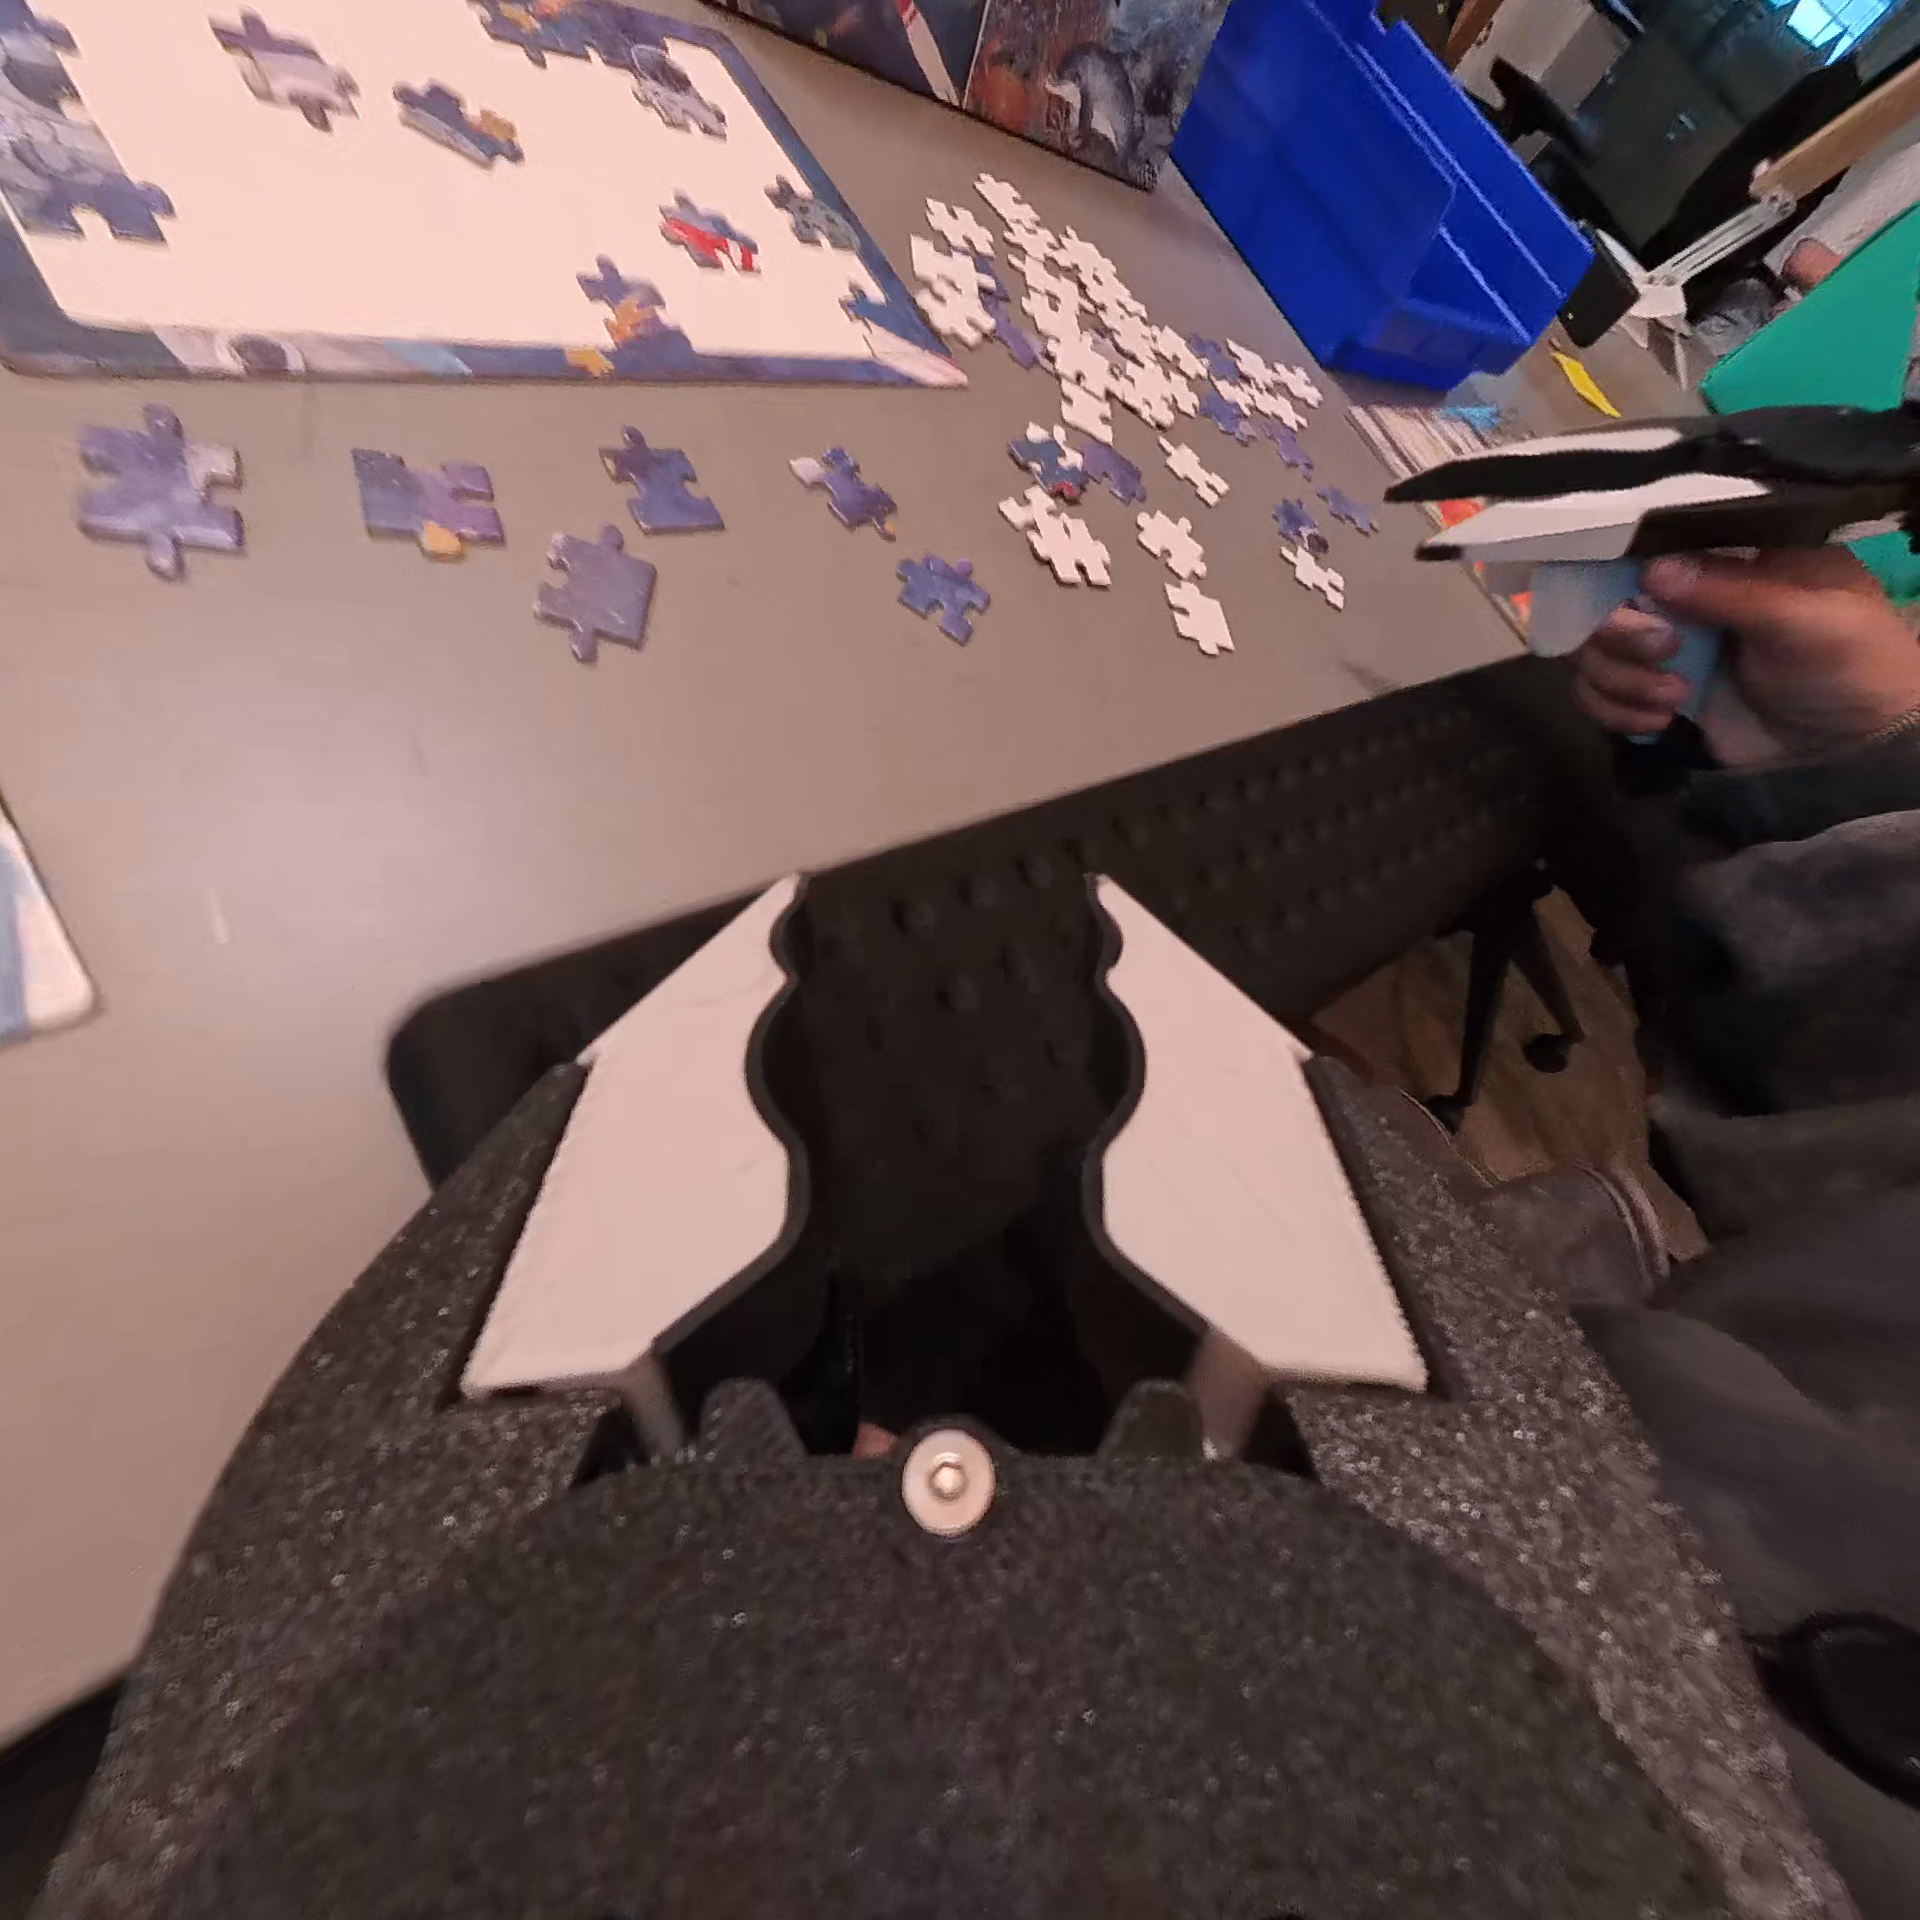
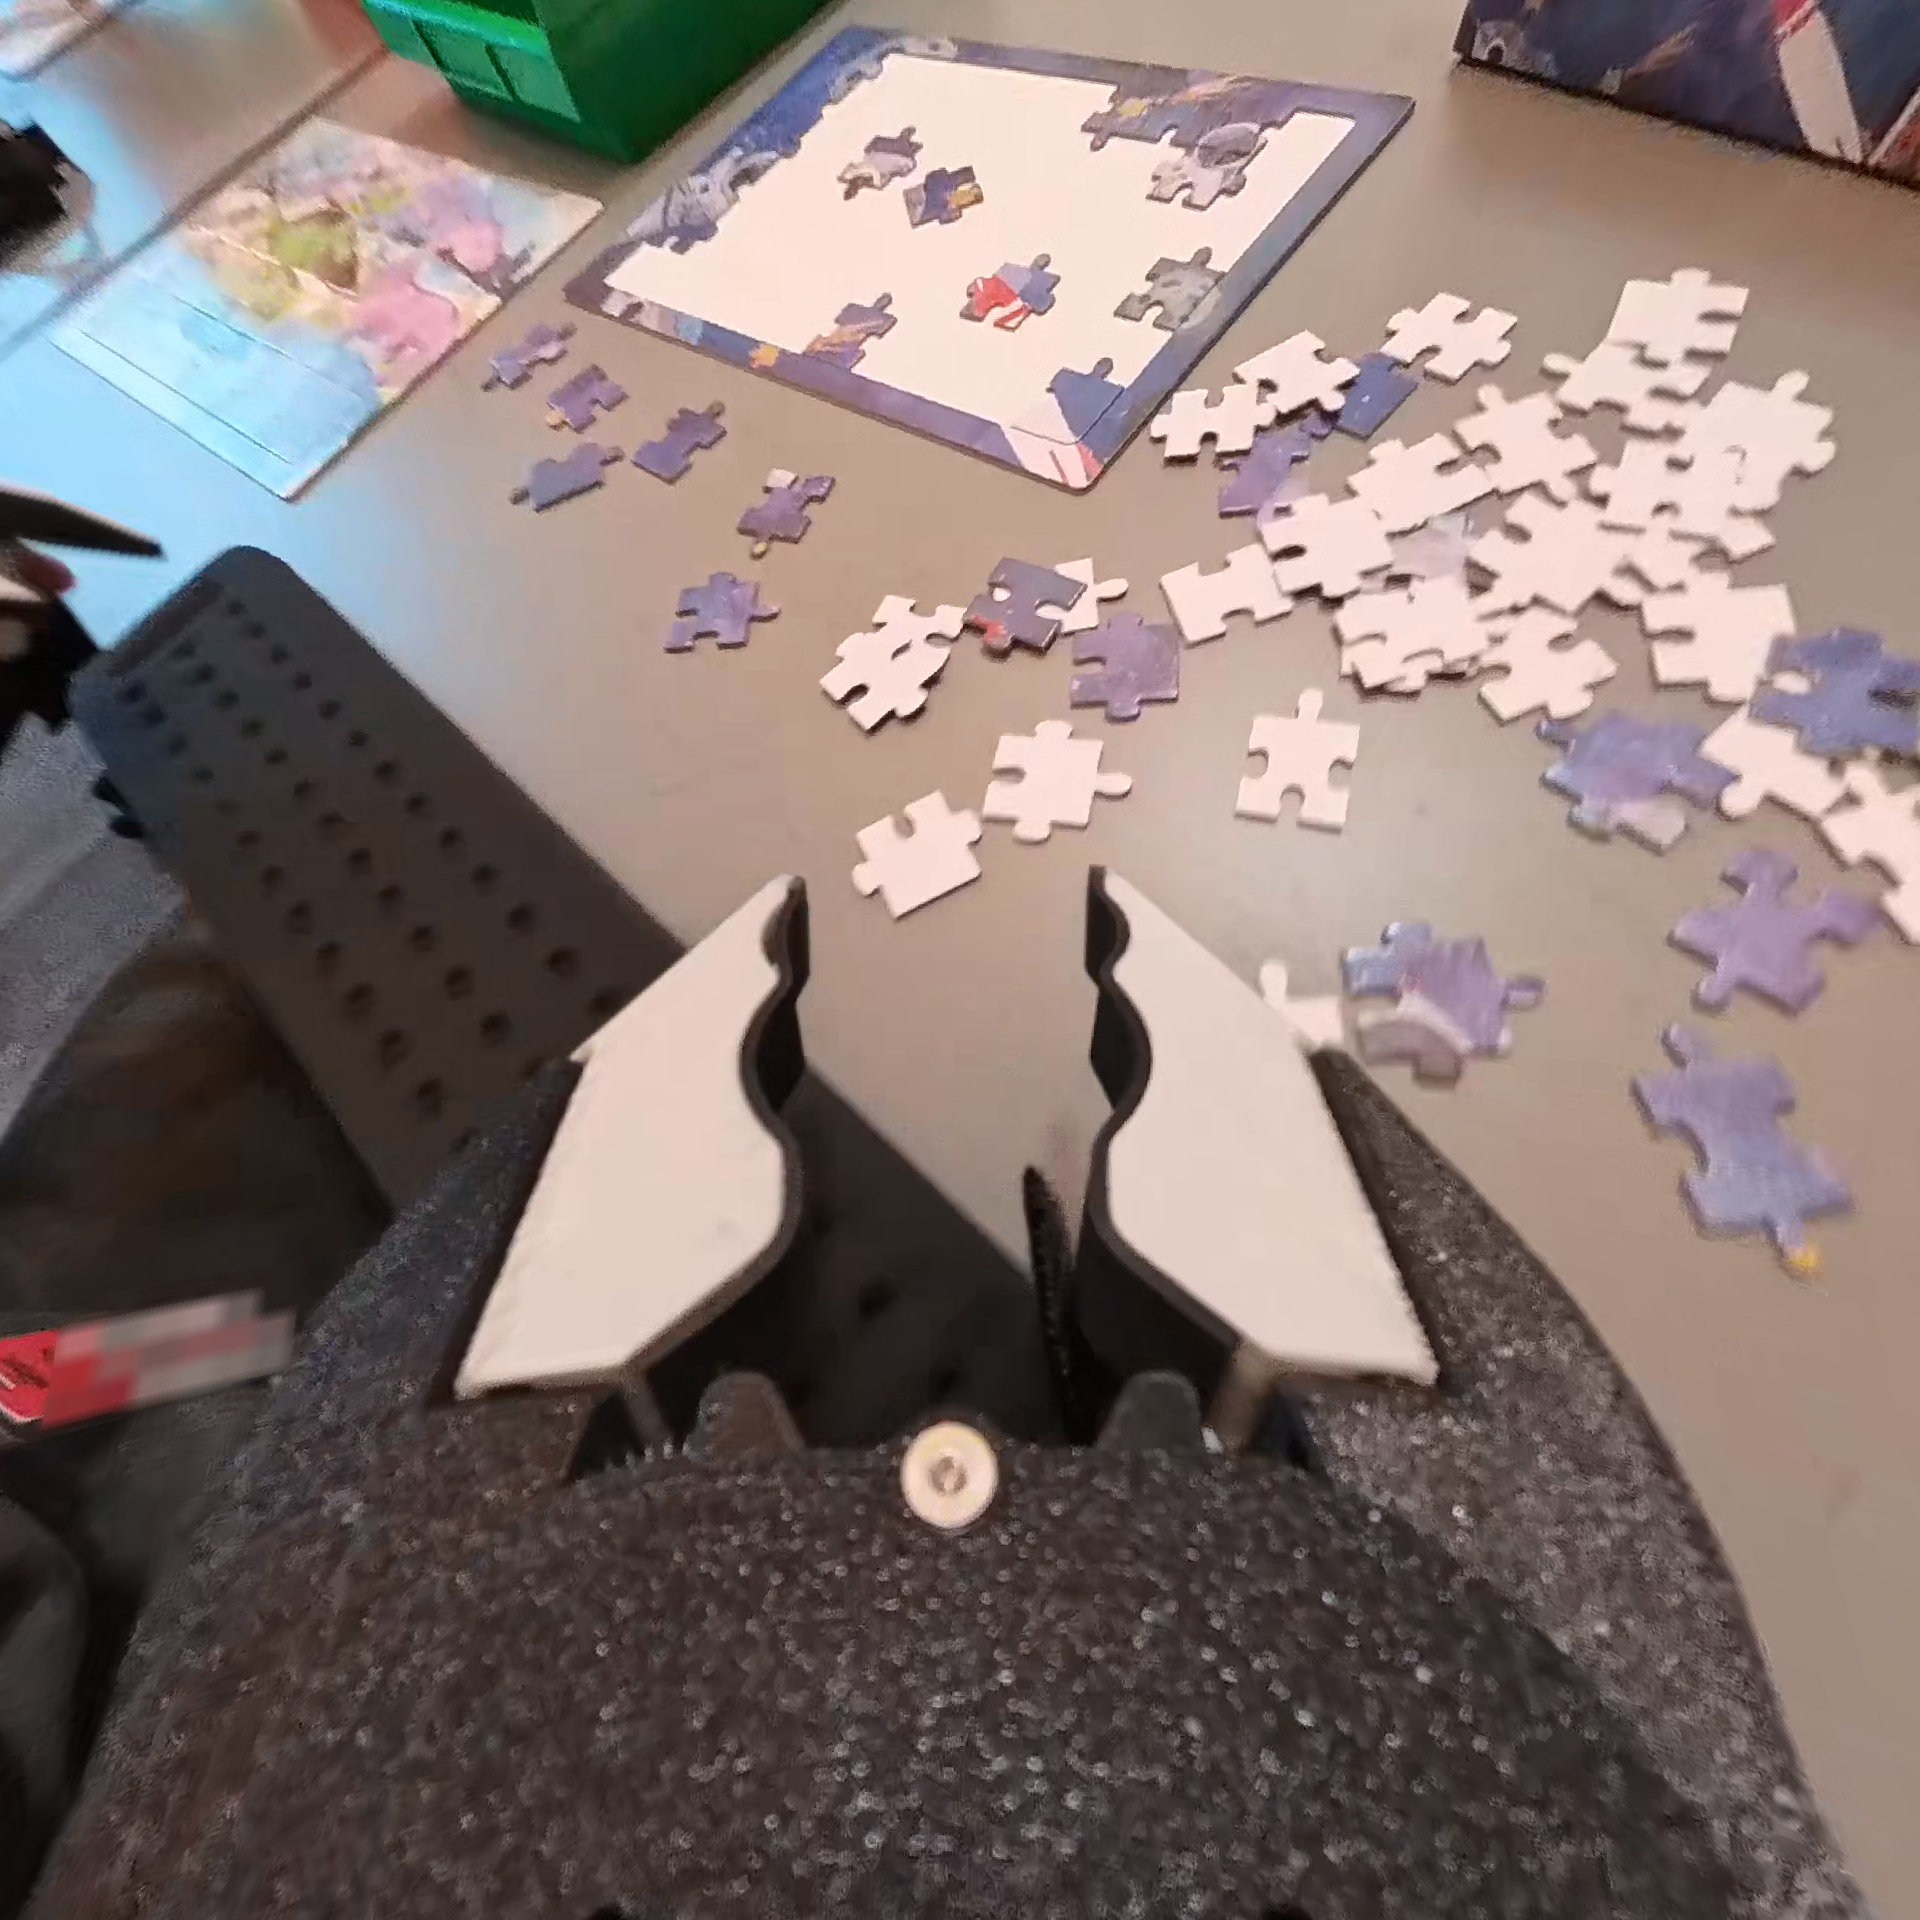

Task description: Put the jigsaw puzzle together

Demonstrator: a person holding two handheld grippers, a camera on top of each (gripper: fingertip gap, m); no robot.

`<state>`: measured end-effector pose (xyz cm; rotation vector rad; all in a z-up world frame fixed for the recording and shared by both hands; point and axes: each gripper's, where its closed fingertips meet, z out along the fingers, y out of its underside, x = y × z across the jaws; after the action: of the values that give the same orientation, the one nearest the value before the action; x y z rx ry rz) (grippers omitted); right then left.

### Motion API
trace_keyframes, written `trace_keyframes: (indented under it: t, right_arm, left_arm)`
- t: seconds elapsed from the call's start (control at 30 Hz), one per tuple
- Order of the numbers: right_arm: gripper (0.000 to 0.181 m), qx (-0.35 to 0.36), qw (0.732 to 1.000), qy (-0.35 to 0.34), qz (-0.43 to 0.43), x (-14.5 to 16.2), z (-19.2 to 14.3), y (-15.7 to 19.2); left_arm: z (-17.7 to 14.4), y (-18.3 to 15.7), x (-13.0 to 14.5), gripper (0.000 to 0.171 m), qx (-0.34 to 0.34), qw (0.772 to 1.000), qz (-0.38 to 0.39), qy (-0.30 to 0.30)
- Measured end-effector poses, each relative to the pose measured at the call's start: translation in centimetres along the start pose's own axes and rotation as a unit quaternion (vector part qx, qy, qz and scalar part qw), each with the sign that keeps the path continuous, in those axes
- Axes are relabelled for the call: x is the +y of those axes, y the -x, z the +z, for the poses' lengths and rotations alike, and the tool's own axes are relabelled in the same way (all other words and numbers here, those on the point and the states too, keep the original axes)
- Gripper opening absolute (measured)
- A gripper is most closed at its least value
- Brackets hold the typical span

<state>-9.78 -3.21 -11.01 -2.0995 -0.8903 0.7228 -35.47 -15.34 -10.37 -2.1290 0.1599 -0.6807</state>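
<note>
A puzzle tray (image 1: 436, 358) (image 2: 1382, 135) with a blue border and white inside lies on the grey table, with a few pieces set in it. A row of blue pieces (image 1: 426, 499) (image 2: 681, 442) lies in front of the tray. A heap of loose pieces (image 1: 1122, 343) (image 2: 1538, 520), mostly white side up, lies to the tray's right. My left gripper (image 1: 945, 883) is open and empty over a black perforated chair back (image 1: 1299, 821), short of the table edge. My right gripper (image 2: 945, 878) is open and empty, just above the table near two white pieces (image 2: 920, 852). It also shows at the right of the left wrist view (image 1: 1418, 520).
A blue bin (image 1: 1382, 208) and a puzzle box (image 1: 1039, 73) stand at the back. A green bin (image 2: 582, 52) and a second, pastel puzzle board (image 2: 312, 301) lie left of the tray. A hand (image 1: 1766, 644) holds the right gripper. Tip to tip, the grippers are about 30 cm apart.
</note>
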Motion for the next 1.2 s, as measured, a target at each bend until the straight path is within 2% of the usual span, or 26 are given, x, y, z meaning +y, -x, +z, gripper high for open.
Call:
trace_keyframes:
  t: [0.13, 0.2, 0.3, 0.43, 0.5, 0.6, 0.63, 0.73, 0.8, 0.9, 1.0, 1.1, 1.2]
  right_arm:
    - [0.051, 0.016, 0.997, 0.026, -0.065, -2.6, 4.2, -2.2]
    - [0.050, 0.008, 0.994, 0.038, -0.101, -3.6, 6.2, -2.6]
    - [0.050, -0.013, 0.989, 0.064, -0.135, -4.0, 8.8, -2.7]
    - [0.046, -0.042, 0.983, 0.081, -0.162, -3.9, 10.6, -2.2]
    - [0.044, -0.050, 0.981, 0.084, -0.170, -4.2, 11.0, -2.3]
    - [0.044, -0.061, 0.979, 0.084, -0.177, -4.7, 11.5, -2.9]
    - [0.044, -0.064, 0.979, 0.079, -0.179, -5.0, 11.6, -3.1]
    - [0.044, -0.076, 0.979, 0.067, -0.179, -5.3, 12.0, -3.3]
    - [0.044, -0.078, 0.978, 0.061, -0.181, -4.9, 11.9, -3.3]
    - [0.040, -0.103, 0.981, 0.055, -0.153, -4.0, 11.7, -2.7]
    - [0.039, -0.078, 0.978, 0.057, -0.182, -3.7, 11.3, -3.0]
    - [0.038, -0.057, 0.978, 0.059, -0.192, -3.4, 10.4, -3.9]
    - [0.037, -0.025, 0.984, 0.042, -0.171, -4.0, 8.1, -6.2]
  left_arm:
    - [2.3, 2.1, -4.1, 0.050, -0.009, 0.998, 0.054, -0.002]
    - [3.4, 3.7, -5.6, 0.050, -0.035, 0.995, 0.092, 0.002]
    - [4.7, 5.2, -6.2, 0.049, -0.053, 0.992, 0.113, 0.014]
    - [5.5, 5.3, -5.8, 0.047, -0.032, 0.998, 0.056, 0.019]
    - [5.6, 5.0, -5.6, 0.051, -0.018, 1.000, -0.004, 0.020]
    - [5.9, 3.1, -5.6, 0.070, 0.053, 0.996, -0.067, 0.025]
    - [6.1, 3.0, -5.8, 0.070, 0.056, 0.995, -0.075, 0.023]
    - [7.2, 4.8, -6.2, 0.070, 0.003, 0.997, -0.065, 0.029]
    - [8.0, 4.8, -6.2, 0.067, 0.004, 0.997, -0.066, 0.039]
    - [9.0, 2.0, -7.1, 0.059, 0.085, 0.992, -0.093, 0.028]
    - [9.8, -0.1, -7.1, 0.059, 0.145, 0.984, -0.097, 0.044]
    - [10.7, 0.0, -6.8, 0.060, 0.133, 0.987, -0.066, 0.054]
    - [11.2, 1.4, -7.9, 0.060, 0.066, 0.998, -0.011, 0.017]
